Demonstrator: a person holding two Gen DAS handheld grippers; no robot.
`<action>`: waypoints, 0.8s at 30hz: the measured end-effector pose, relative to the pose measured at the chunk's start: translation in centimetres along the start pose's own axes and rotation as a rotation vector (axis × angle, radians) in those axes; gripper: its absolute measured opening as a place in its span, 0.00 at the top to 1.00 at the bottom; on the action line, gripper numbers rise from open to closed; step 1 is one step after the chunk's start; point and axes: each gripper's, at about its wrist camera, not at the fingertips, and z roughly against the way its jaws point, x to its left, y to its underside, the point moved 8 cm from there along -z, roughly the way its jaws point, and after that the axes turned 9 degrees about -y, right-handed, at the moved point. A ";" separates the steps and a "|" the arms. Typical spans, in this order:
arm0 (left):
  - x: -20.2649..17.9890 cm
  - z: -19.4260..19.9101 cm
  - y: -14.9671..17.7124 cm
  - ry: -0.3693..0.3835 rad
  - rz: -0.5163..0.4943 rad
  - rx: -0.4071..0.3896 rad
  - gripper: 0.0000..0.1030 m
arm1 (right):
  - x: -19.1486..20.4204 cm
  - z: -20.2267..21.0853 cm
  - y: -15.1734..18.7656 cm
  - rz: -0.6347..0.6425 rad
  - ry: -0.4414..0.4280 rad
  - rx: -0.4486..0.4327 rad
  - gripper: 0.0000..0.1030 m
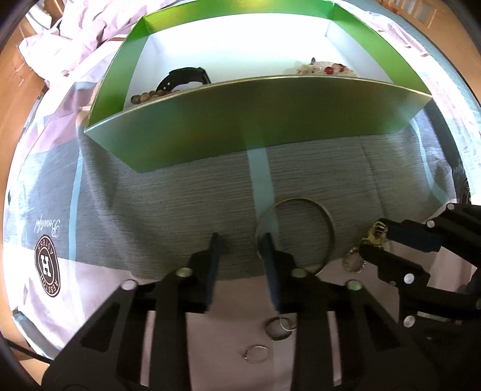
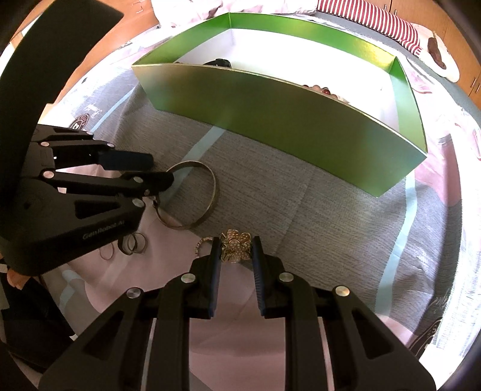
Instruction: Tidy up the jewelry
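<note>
A green box [image 1: 255,120] [image 2: 285,126] with a white inside stands on the bed. It holds a black watch [image 1: 186,78], a wooden bead bracelet [image 1: 150,96] and red and pale beads [image 1: 324,69]. A thin metal bangle [image 1: 326,219] [image 2: 207,195] lies on the grey cloth. My left gripper [image 1: 240,240] [image 2: 160,170] is open, its right finger over the bangle's left rim. My right gripper [image 2: 234,246] [image 1: 374,240] is shut on a gold flower ornament [image 2: 236,248]. A small sparkly ring [image 1: 354,261] [image 2: 203,242] lies beside it.
Several thin rings [image 1: 279,327] [image 2: 132,243] lie on the pink sheet near the grippers. A grey and pink bedsheet [image 1: 168,204] covers the bed. A rumpled duvet [image 1: 60,45] lies at the back left, a red-striped cloth [image 2: 375,18] at the back right.
</note>
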 end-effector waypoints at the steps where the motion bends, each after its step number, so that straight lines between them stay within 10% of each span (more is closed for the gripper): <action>1: -0.2 0.1 0.0 0.001 -0.002 0.000 0.81 | 0.0 -0.1 0.0 0.000 0.001 -0.001 0.80; 8: 0.2 0.2 -0.2 -0.017 0.024 0.006 0.97 | 0.1 0.0 0.1 0.000 0.001 0.000 0.80; 24: 5.1 -0.2 -2.2 -0.020 0.145 0.031 0.97 | -0.2 0.7 -0.2 -0.017 0.013 -0.041 0.80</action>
